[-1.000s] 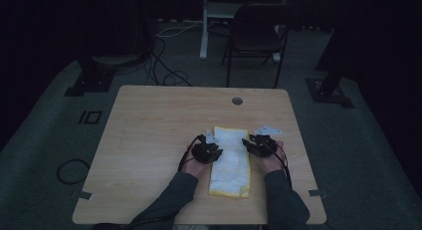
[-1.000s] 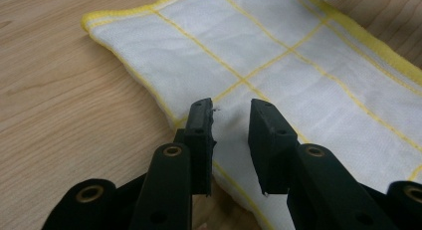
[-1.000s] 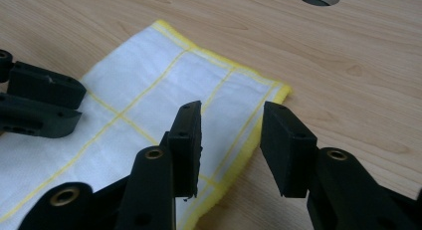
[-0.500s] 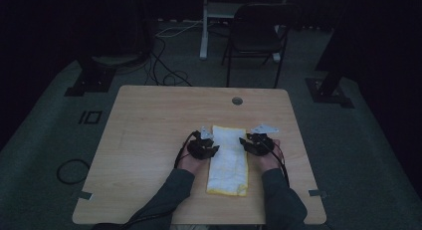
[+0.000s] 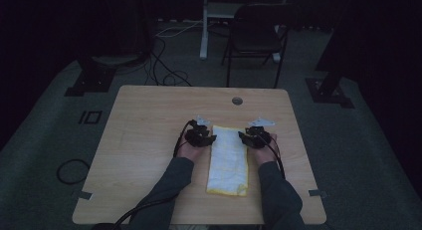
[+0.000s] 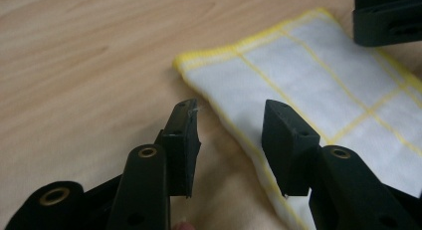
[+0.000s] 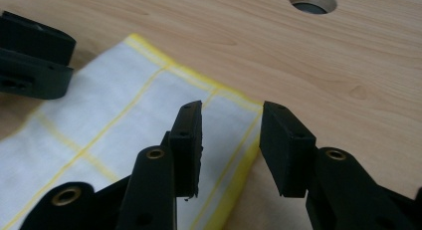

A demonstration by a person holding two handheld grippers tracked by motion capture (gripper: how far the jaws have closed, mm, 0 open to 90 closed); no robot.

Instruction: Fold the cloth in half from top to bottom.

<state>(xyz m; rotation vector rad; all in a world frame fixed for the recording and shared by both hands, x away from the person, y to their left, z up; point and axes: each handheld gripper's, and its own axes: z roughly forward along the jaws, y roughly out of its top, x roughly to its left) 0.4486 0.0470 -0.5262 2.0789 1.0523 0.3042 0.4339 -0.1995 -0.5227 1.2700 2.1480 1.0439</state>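
A folded white cloth with yellow lines (image 5: 229,158) lies lengthwise on the wooden table (image 5: 149,140). My left gripper (image 5: 201,136) sits at the cloth's far left corner and my right gripper (image 5: 255,137) at its far right corner. In the left gripper view the left gripper (image 6: 231,125) is open just above the cloth (image 6: 308,85); its jaws have just been opening, and the cloth's yellow hem runs beneath the gap, untouched. In the right gripper view the right gripper (image 7: 231,118) is open, straddling the hem of the cloth (image 7: 114,115) without pressing it.
A round cable hole (image 5: 237,100) is in the table beyond the cloth, also seen as the hole (image 7: 312,1). A dark chair (image 5: 259,38) and floor cables (image 5: 164,70) lie beyond the table. Bare wood spreads left of the cloth.
Both grippers have slid away from the person toward the cloth's far end. The left jaws have spread wider. The cloth now lies flat and narrow between the grippers.
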